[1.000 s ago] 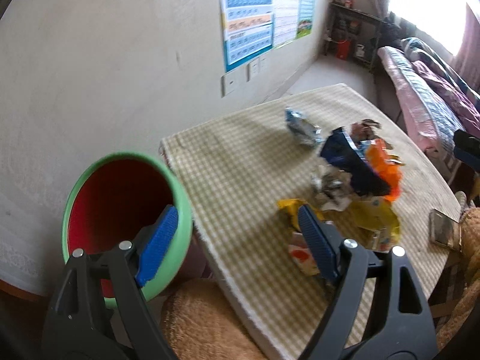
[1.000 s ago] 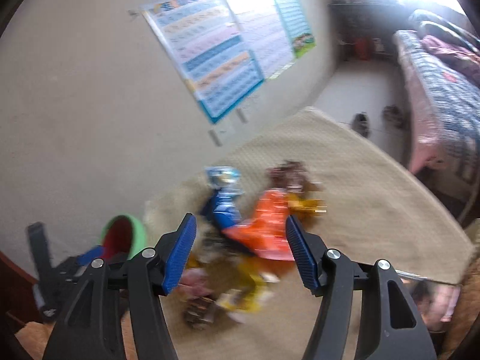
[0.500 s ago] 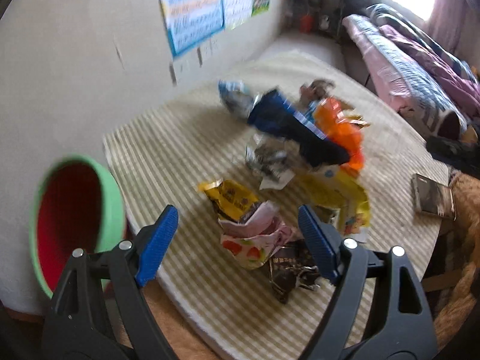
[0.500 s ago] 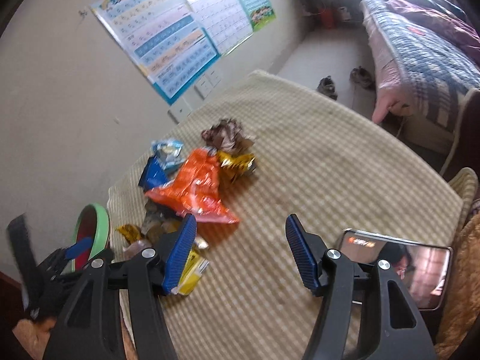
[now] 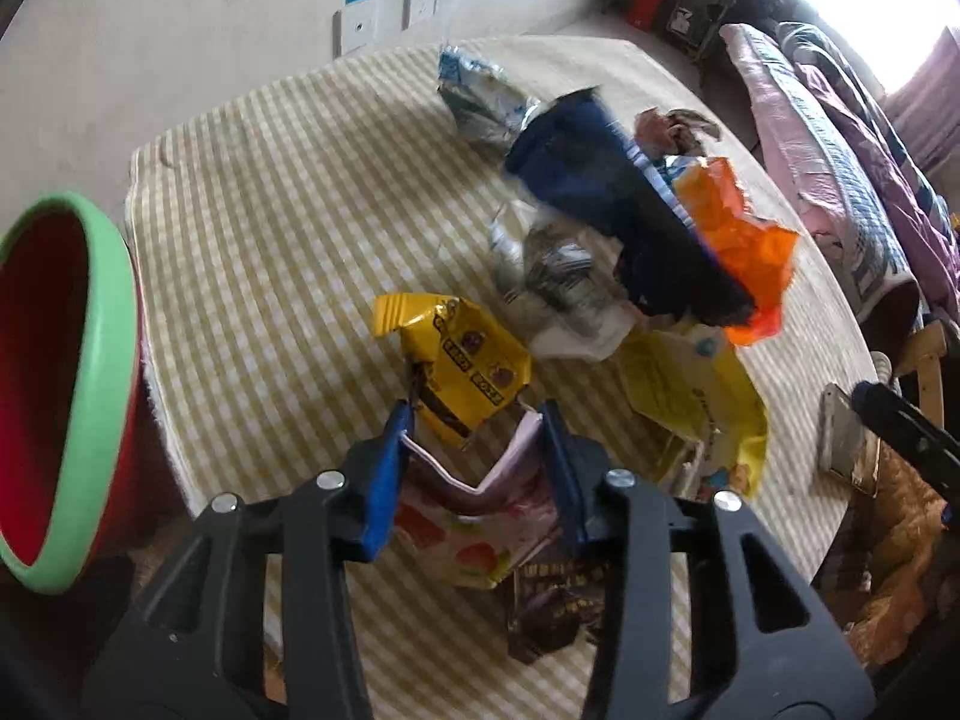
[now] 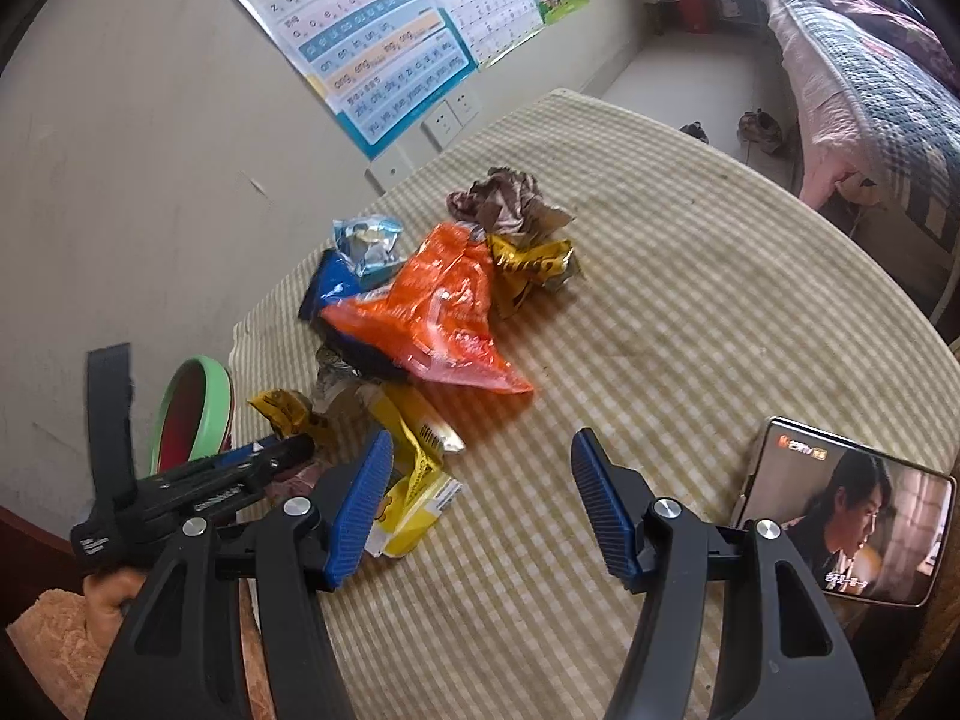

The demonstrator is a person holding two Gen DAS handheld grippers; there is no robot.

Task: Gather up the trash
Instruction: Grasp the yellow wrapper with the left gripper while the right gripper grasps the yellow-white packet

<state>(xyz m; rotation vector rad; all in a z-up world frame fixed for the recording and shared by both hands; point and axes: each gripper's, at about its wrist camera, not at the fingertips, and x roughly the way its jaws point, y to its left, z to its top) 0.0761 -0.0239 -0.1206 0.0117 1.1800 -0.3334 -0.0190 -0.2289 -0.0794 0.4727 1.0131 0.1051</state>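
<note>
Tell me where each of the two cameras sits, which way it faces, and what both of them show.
Left wrist: on the left claw, angled steeply down at a pink wrapper between its pads, which have just been closing; green-rimmed bin at left.
Right wrist: on the right claw, tilted down over the checked tablecloth, jaws open on nothing; phone at right, the person's hand at lower left.
Shared: bin, orange wrapper, yellow wrappers, phone, each other's claw.
</note>
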